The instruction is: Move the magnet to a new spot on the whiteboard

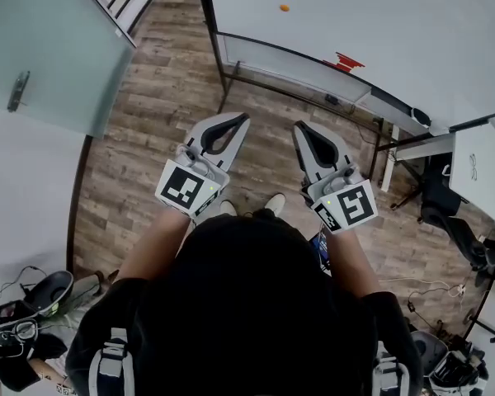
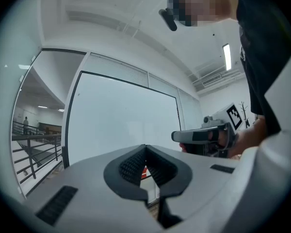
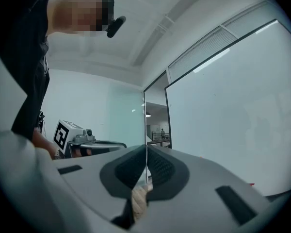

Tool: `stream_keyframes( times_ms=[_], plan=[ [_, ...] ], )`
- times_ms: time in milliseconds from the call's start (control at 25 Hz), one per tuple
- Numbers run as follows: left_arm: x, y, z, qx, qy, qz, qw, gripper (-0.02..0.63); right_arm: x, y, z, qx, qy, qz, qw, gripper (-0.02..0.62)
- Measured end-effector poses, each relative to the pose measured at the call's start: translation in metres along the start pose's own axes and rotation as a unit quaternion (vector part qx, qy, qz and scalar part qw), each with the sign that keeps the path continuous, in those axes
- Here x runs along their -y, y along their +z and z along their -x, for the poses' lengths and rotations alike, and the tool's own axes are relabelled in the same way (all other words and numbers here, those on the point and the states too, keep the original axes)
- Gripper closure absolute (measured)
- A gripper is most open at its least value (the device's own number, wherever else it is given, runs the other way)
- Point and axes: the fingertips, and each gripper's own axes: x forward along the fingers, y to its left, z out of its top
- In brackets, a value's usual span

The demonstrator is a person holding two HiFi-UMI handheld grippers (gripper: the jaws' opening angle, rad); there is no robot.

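A small orange magnet (image 1: 284, 8) sticks to the whiteboard (image 1: 379, 23) near its upper part, far ahead of both grippers. In the head view my left gripper (image 1: 242, 120) and right gripper (image 1: 299, 128) are held side by side over the wooden floor, short of the board. Both are shut with nothing between the jaws. The left gripper view shows its jaws (image 2: 145, 147) touching in front of the whiteboard (image 2: 121, 120), with the right gripper (image 2: 203, 136) beside it. In the right gripper view the jaws (image 3: 146, 147) are also shut, facing the board's left edge (image 3: 167, 115).
A red object (image 1: 344, 61) lies on the whiteboard's tray. The board's metal stand (image 1: 223, 81) reaches onto the floor. A frosted glass door (image 1: 49, 48) stands at the left, a white desk (image 1: 478, 167) at the right. Bags and cables (image 1: 16, 320) lie at the lower left.
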Motion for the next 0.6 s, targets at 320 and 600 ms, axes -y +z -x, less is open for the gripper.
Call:
stream_keyframes(
  times_ms=[320, 600],
  plan=[
    [0.007, 0.001, -0.012, -0.003, 0.0, 0.001, 1.0, 0.604, 0.011, -0.003, 0.004, -0.008, 0.006, 0.0, 1.0, 0.592],
    [0.014, -0.002, -0.036, -0.005, 0.01, 0.002, 0.9999, 0.604, 0.039, -0.007, 0.01, -0.009, 0.008, -0.001, 1.0, 0.592]
  ],
)
